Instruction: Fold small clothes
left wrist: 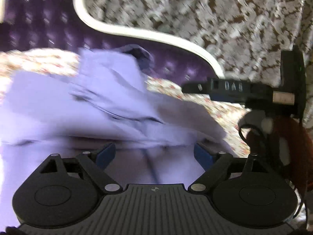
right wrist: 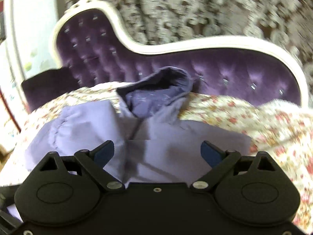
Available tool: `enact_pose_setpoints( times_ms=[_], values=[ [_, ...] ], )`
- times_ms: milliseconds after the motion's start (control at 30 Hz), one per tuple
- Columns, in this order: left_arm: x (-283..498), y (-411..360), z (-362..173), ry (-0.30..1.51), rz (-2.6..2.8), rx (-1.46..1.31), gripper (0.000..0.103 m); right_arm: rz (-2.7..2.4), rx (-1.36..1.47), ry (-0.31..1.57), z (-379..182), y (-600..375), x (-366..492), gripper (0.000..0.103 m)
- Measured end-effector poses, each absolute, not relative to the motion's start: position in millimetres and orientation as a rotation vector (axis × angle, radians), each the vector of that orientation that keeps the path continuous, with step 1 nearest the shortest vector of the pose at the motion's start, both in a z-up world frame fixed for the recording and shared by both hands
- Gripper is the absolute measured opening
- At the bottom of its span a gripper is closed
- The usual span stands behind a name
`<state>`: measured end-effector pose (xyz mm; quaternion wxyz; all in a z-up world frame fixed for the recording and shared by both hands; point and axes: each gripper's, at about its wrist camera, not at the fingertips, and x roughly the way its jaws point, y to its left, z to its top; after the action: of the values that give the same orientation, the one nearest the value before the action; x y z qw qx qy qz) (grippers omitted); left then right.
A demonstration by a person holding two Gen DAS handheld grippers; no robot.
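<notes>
A small lavender hooded jacket (right wrist: 93,123) lies on a floral sheet (right wrist: 273,129), its darker hood (right wrist: 156,94) toward the headboard. It also shows in the left wrist view (left wrist: 97,105), blurred. My left gripper (left wrist: 154,154) is open just above the jacket's near part, nothing between its blue pads (left wrist: 106,154). My right gripper (right wrist: 158,152) is open over the jacket's body, pads (right wrist: 212,152) wide apart and empty. The right gripper's body (left wrist: 244,90) shows at the right of the left wrist view, its fingertips unclear.
A purple tufted headboard (right wrist: 215,74) with a white curved frame (right wrist: 195,43) stands behind the bed. A patterned brown and white curtain (right wrist: 195,9) hangs behind it. The person's arm in a red sleeve (left wrist: 289,146) is at the right.
</notes>
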<state>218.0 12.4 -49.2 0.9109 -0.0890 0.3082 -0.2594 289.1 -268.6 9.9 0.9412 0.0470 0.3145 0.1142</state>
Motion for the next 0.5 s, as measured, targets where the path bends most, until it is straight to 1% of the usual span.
enact_pose_setpoints(
  times_ms=[133,267,367,433,500],
  values=[
    [217,45,-31,0.556,-0.354,-0.166,0.088,0.276,0.027,0.627,9,-242,288,0.096],
    [243,74,-27,0.583,-0.161,-0.213,0.088,0.315,-0.016,0.620,7,-219,286,0.096],
    [265,83,-38,0.628,-0.075,-0.222,0.088,0.338,-0.053,0.617,4,-203,282,0.096],
    [280,82,-52,0.703,-0.002,-0.169,0.088,0.351,-0.083,0.617,0,-192,279,0.096],
    [289,88,-71,0.766,0.005,-0.188,0.094,0.365,-0.119,0.617,-4,-180,277,0.096]
  ],
)
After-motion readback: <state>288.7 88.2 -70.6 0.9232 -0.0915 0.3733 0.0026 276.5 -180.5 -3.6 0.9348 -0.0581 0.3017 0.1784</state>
